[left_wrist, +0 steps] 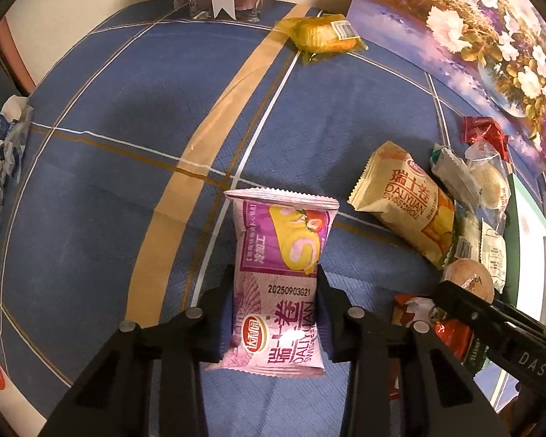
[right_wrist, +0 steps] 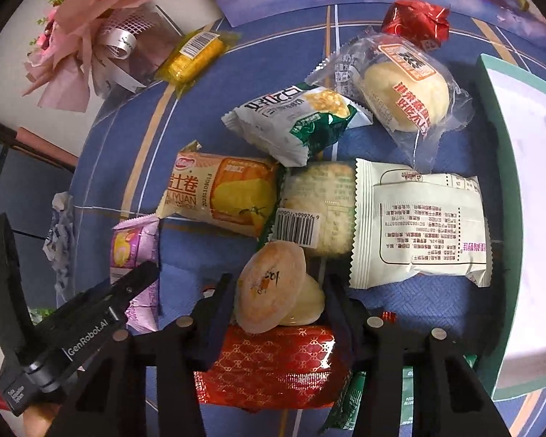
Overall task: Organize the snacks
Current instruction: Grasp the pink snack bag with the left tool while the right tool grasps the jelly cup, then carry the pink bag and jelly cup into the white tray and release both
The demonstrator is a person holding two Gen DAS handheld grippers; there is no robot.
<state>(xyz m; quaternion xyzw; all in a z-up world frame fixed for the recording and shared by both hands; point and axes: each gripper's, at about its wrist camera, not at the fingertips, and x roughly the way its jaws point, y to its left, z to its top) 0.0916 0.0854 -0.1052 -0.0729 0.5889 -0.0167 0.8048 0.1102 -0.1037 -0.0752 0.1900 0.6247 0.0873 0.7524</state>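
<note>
Right, the left gripper (left_wrist: 276, 291) is clamped on the pink Daliyuan Swiss Roll pack (left_wrist: 282, 262) (stamped 20250903G21), low in the middle of the left view, on the blue tablecloth (left_wrist: 127, 182). Over on the right view, the right gripper (right_wrist: 280, 291) pinches a round jelly cup (right_wrist: 269, 291) at lower centre, above a red patterned packet (right_wrist: 273, 364). Centre left lies a cream Daliyuan roll (right_wrist: 218, 196); an empty-looking white tray (right_wrist: 527, 218) sits at right.
</note>
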